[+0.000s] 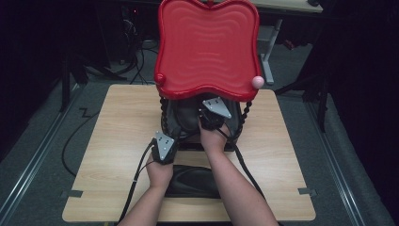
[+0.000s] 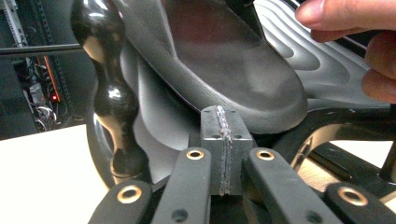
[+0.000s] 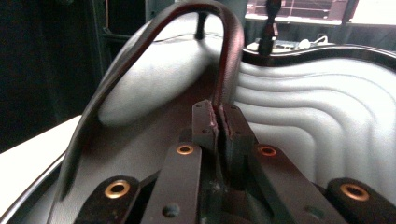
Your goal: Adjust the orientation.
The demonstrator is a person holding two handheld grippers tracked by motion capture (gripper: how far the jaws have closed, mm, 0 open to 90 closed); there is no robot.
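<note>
- Black pad [image 3: 154, 70]: bent into an arch, lying in the black tray [image 3: 327, 130] on the wooden table [image 1: 117, 141] beneath the raised red tray [image 1: 207, 47].
- Left gripper [image 1: 163, 147]: near the frame's front left corner, jaws pressed together, nothing between them.
- Second black pad [image 1: 194, 181]: flat on the table, between the forearms.
- Right gripper [image 3: 219, 122]: jaws clamped on the bent pad's edge.

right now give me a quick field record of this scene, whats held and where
surface: wooden table
stand: two-tier stand with red wavy top tray and black lower tray
worked item: black leather bag in the lower tray
right claw: shut on the bag's strap
left claw: shut, empty, at the bag's lower edge
also: black pouch on the table's near side
</note>
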